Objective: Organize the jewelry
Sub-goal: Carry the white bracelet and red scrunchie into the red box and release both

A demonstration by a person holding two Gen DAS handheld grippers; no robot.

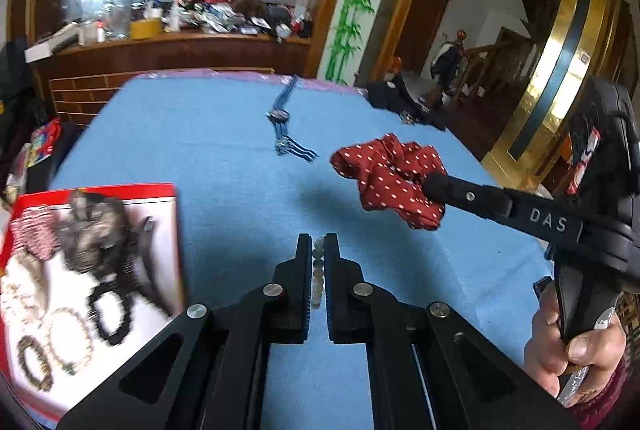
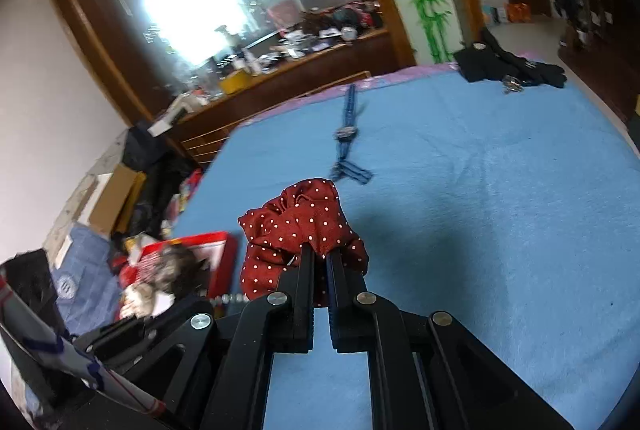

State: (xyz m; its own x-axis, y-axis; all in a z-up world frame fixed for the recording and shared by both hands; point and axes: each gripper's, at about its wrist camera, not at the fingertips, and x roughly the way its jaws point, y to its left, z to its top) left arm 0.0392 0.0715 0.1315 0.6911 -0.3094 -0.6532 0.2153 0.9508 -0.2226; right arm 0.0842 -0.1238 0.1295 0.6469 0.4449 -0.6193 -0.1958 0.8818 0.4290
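My left gripper (image 1: 318, 250) is shut on a pale bead bracelet (image 1: 318, 272) held above the blue cloth. My right gripper (image 2: 321, 257) is shut on a red polka-dot scrunchie (image 2: 296, 222), lifted off the cloth; it also shows in the left wrist view (image 1: 390, 175), right of my left gripper. A red-rimmed white tray (image 1: 168, 189) at the left holds several bracelets (image 1: 110, 314), scrunchies and a hair claw; it also shows in the right wrist view (image 2: 224, 262). A blue watch (image 1: 280, 117) lies farther back on the cloth and also shows in the right wrist view (image 2: 346, 131).
The table is covered by a blue cloth (image 2: 480, 230). A black garment (image 2: 504, 65) with metal pieces lies at the far right corner. A cluttered wooden sideboard (image 1: 180, 45) stands behind the table. Boxes and bags (image 2: 112, 197) sit on the floor at the left.
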